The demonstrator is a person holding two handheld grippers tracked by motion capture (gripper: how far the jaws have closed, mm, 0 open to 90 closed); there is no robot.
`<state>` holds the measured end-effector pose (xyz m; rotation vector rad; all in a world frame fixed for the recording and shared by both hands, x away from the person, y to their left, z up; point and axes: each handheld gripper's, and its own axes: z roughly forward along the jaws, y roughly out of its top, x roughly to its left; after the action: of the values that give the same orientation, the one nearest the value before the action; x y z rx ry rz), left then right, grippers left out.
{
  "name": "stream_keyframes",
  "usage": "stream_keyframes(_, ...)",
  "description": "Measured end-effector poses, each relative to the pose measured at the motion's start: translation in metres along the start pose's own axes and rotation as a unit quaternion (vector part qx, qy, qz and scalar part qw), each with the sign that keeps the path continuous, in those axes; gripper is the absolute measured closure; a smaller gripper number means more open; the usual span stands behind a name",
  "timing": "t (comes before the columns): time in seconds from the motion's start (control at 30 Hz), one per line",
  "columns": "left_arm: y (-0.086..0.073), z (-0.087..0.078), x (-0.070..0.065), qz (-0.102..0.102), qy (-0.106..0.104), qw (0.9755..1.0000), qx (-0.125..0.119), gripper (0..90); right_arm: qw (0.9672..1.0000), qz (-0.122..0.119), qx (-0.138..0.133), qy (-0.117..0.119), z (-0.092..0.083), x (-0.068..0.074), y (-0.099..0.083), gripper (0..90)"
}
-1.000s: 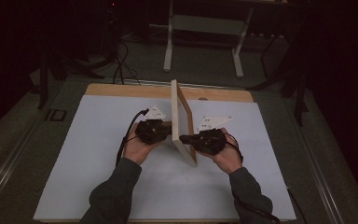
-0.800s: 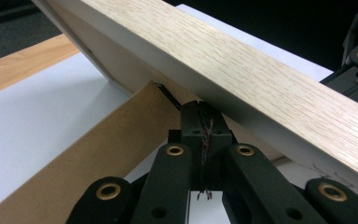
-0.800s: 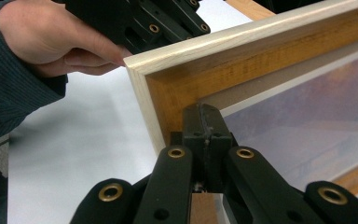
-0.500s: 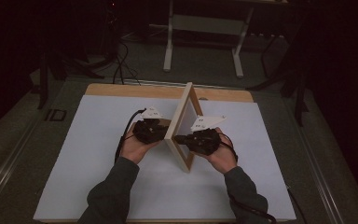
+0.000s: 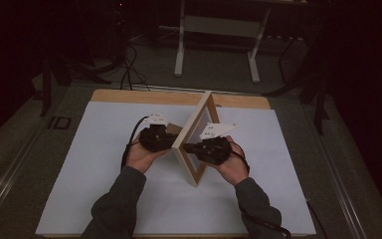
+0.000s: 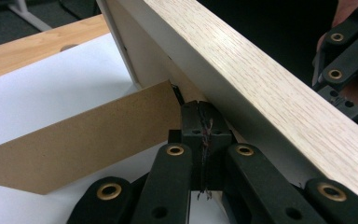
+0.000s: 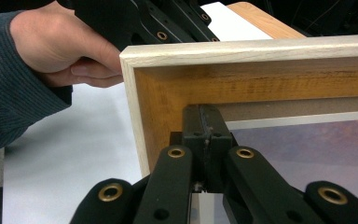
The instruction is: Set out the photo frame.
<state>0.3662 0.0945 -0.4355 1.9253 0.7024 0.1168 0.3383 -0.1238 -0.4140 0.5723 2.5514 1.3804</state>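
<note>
White table [image 5: 104, 164], wooden frame [image 5: 195, 134], brown stand flap [image 6: 84, 135] behind

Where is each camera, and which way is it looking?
High view: above the person's side, looking forward and down on the table; both forearms, left gripper and right gripper show.
Left gripper view: rides the left gripper, facing the picture frame's back and its brown stand.
Right gripper view: rides the right gripper, facing the frame's front; a hand shows.
All share the frame.
</note>
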Motion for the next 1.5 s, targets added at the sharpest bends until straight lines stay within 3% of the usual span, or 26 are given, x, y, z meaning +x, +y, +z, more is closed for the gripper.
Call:
stream_keyframes(0.1,-0.001,-0.001,0.002,-0.004,-0.005,1.0,0.0,90.0,1.0,-0.004,0.001,0.005,0.001,0.0,0.001,90.0)
stream_keyframes(0.2,0.0,-0.002,0.0,-0.005,0.005,1.0,-0.001,90.0,1.0,-0.007,0.002,0.004,0.001,0.0,0.001,90.0)
stream_keyframes(0.3,0.001,-0.008,-0.005,0.002,0.036,0.9994,0.003,89.9,0.9999,-0.013,0.01,0.003,0.001,0.001,0.001,90.0)
stream_keyframes(0.33,0.001,-0.008,-0.005,0.002,0.036,0.9994,0.003,89.4,0.9999,-0.013,0.01,0.003,0.001,0.001,0.001,90.0)
stream_keyframes(0.37,0.002,-0.012,-0.006,0.0,0.052,0.9986,0.003,87.4,0.9998,-0.015,0.013,0.001,0.001,0.001,-0.001,89.9)
stream_keyframes(0.4,0.002,-0.012,-0.006,0.0,0.052,0.9986,0.003,85.1,0.9998,-0.015,0.013,0.001,0.001,0.001,-0.001,89.9)
stream_keyframes(0.47,0.003,-0.017,-0.005,-0.009,0.058,0.9982,-0.003,83.2,0.9998,-0.014,0.013,-0.001,0.0,0.0,-0.002,89.0)
stream_keyframes(0.57,0.004,-0.028,-0.004,-0.037,0.051,0.9976,-0.028,77.6,0.9999,-0.008,0.011,-0.002,-0.004,-0.003,-0.005,85.8)
stream_keyframes(0.7,0.007,-0.037,-0.006,-0.046,0.055,0.9964,-0.046,69.7,0.9999,-0.006,0.015,-0.004,-0.006,-0.005,-0.008,82.9)
stream_keyframes(0.73,0.007,-0.037,-0.006,-0.046,0.055,0.9964,-0.046,66.6,0.9999,-0.006,0.015,-0.004,-0.006,-0.005,-0.008,82.9)
stream_keyframes(0.77,0.008,-0.041,-0.008,-0.044,0.068,0.9955,-0.048,63.7,0.9998,-0.007,0.018,-0.005,-0.006,-0.006,-0.01,81.9)
stream_keyframes(1.17,0.015,-0.051,-0.023,-0.049,0.093,0.9926,-0.061,45.1,0.9995,0.001,0.028,-0.018,-0.011,-0.012,-0.02,74.9)
stream_keyframes(1.5,0.019,-0.047,-0.037,-0.036,0.099,0.9934,-0.044,36.4,0.9989,0.016,0.025,-0.038,-0.024,-0.023,-0.026,69.8)
